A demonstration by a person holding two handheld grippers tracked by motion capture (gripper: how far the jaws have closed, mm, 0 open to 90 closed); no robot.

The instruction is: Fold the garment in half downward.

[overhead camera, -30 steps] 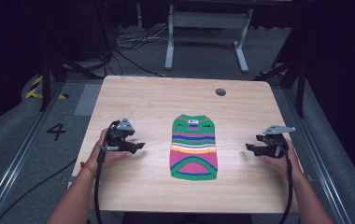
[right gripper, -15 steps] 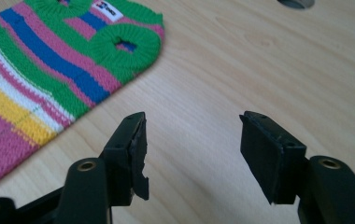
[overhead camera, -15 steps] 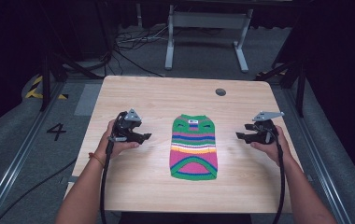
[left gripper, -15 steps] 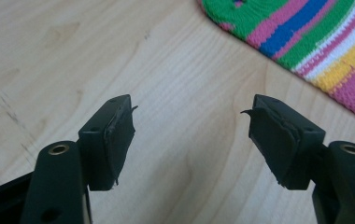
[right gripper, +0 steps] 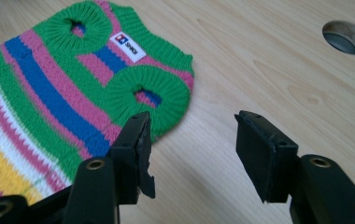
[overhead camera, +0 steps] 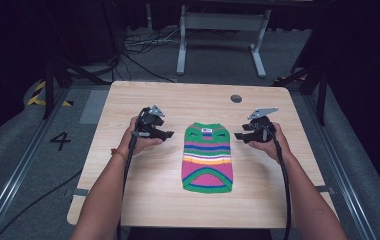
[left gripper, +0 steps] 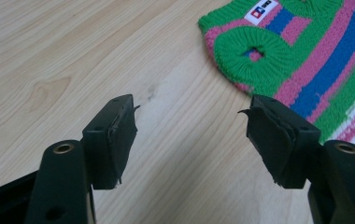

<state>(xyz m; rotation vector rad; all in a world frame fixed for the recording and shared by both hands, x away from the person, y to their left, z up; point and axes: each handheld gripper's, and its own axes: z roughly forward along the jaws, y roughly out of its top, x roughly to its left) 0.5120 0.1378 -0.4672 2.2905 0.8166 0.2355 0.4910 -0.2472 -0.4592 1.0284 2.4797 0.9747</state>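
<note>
Light wood-grain table (overhead camera: 128,180), rounded corners, with a round cable hole (overhead camera: 236,98) near the far edge. One striped knitted sweater (overhead camera: 207,157) lies flat at centre, neck toward the far edge.

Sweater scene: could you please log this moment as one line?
sweater: flat, untouched | left gripper: open, beside collar | right gripper: open, closing, nothing between
</note>
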